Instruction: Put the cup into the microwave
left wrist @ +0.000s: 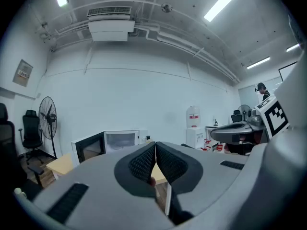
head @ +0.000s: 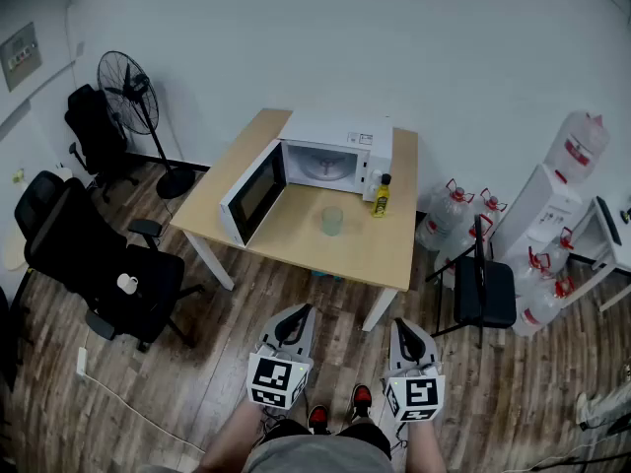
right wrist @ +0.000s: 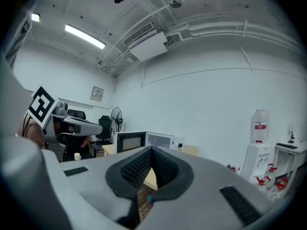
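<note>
The microwave (head: 335, 156) stands open, the cup (head: 332, 221) on its near side. The left gripper (left wrist: 155, 145) and right gripper (right wrist: 150, 150) are closed.

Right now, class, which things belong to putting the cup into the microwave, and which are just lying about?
Job: glass cup, open microwave, wooden table.
Lying about: yellow bottle, standing fan, white mug, black office chair, water jugs.

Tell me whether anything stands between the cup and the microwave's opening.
Nothing visible does. The cup stands on the table before the open microwave; its door swings left and the yellow bottle stands off to the right.
</note>
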A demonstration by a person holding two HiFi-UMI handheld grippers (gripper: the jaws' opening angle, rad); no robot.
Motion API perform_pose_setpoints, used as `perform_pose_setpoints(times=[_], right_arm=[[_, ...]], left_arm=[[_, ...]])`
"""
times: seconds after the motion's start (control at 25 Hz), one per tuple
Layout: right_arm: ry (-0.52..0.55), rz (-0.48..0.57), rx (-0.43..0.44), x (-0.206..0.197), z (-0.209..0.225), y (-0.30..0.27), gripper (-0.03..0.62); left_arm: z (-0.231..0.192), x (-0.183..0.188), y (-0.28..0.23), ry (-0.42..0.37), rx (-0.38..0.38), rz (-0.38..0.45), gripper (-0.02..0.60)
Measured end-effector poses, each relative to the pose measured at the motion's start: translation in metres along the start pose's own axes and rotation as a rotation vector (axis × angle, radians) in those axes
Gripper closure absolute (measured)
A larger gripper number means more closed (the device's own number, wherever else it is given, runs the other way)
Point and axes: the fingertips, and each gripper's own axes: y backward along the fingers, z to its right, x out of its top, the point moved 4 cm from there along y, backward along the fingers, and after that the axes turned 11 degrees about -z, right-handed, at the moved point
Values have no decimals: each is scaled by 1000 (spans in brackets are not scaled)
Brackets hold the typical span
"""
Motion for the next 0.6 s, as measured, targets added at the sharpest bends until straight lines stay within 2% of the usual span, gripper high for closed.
perform_pose_setpoints(times=[0.6], right_arm=[[-16, -3, 17, 1, 3, -31, 579]], left_arm=[[-15, -2, -19, 2, 16, -23, 557]])
